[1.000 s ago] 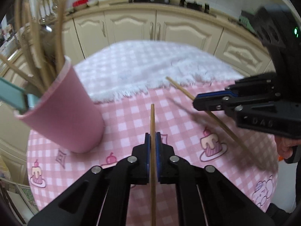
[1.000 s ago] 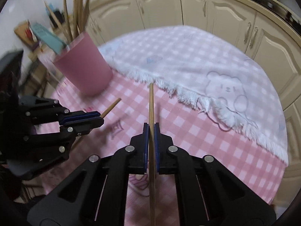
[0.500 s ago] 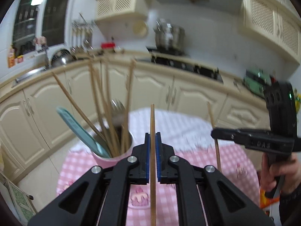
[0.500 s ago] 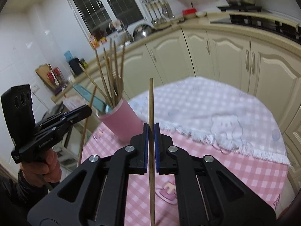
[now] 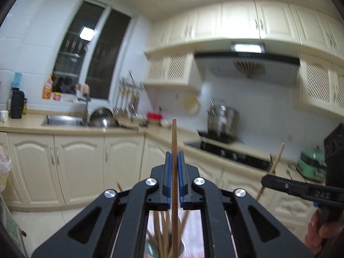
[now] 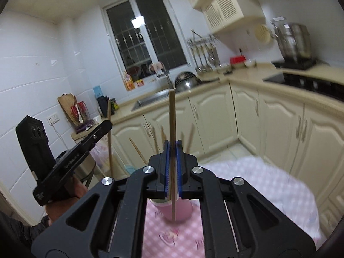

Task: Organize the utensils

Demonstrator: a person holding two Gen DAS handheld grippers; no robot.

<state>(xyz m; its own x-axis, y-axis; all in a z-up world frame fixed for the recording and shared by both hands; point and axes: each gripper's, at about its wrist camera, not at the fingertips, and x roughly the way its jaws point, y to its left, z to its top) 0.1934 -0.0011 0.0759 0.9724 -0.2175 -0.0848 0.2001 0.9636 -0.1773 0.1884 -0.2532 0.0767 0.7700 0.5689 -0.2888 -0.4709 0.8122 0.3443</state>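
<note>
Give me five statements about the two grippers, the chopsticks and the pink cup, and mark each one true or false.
1. The left gripper is shut on a wooden chopstick. True.
2. The right gripper is open and holds nothing. False: it is shut on its own chopstick.
3. The pink cup lies tipped over on the table. False: it stands upright on the pink checked tablecloth, below the right gripper.
4. Several chopsticks already stand in the cup. True.
5. The chopstick in the right gripper has been dropped into the cup. False: it is clamped between the blue pads, above the cup.
</note>
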